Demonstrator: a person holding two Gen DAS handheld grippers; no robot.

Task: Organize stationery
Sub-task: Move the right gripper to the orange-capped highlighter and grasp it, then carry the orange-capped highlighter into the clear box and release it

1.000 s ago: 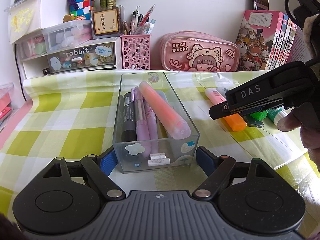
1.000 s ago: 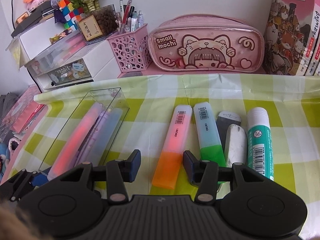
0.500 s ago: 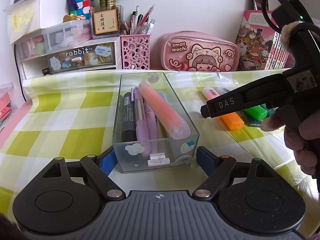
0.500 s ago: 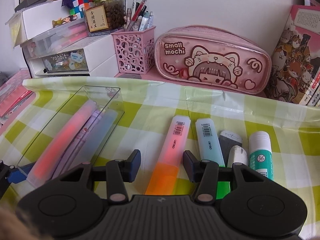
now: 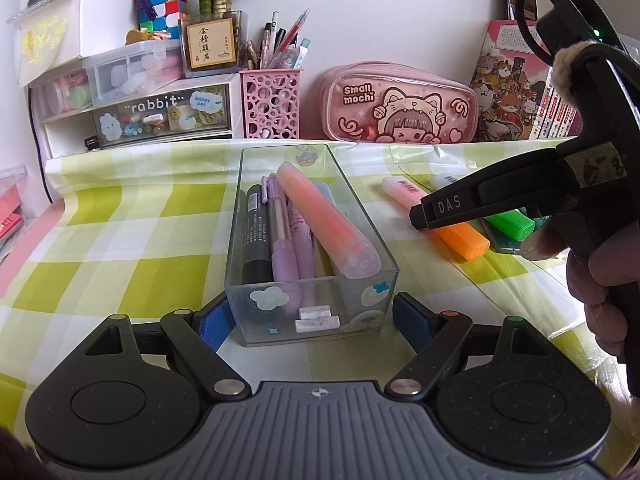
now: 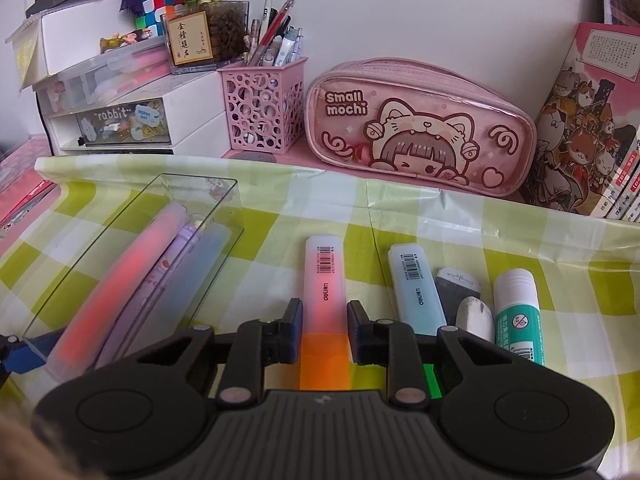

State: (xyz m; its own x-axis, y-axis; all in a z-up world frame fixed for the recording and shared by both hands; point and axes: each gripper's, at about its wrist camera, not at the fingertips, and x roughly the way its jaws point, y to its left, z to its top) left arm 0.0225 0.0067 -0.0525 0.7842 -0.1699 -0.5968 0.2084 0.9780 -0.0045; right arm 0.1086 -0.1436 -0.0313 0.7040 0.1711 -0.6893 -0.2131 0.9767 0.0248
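A clear plastic box (image 5: pixel 312 308) sits on the checked cloth and holds several pens and a pink-orange highlighter (image 5: pixel 324 220). My left gripper (image 5: pixel 310 322) is open, with a finger at each side of the box's near end. My right gripper (image 6: pixel 323 330) has its jaws closed against the sides of an orange-capped pink highlighter (image 6: pixel 325 292) that lies on the cloth; it also shows in the left wrist view (image 5: pixel 452 228). The box shows at the left in the right wrist view (image 6: pixel 132 256).
Right of the held highlighter lie a green-capped blue highlighter (image 6: pixel 416 292), a grey eraser (image 6: pixel 454 292), a white eraser (image 6: pixel 476 318) and a glue stick (image 6: pixel 518 312). At the back stand a pink pencil case (image 6: pixel 420 132), a pink pen cup (image 6: pixel 264 108), drawers (image 5: pixel 160 116) and books (image 6: pixel 588 132).
My right gripper moved forward over the orange-capped highlighter and its jaws closed onto its sides. The left gripper and the box have not moved.
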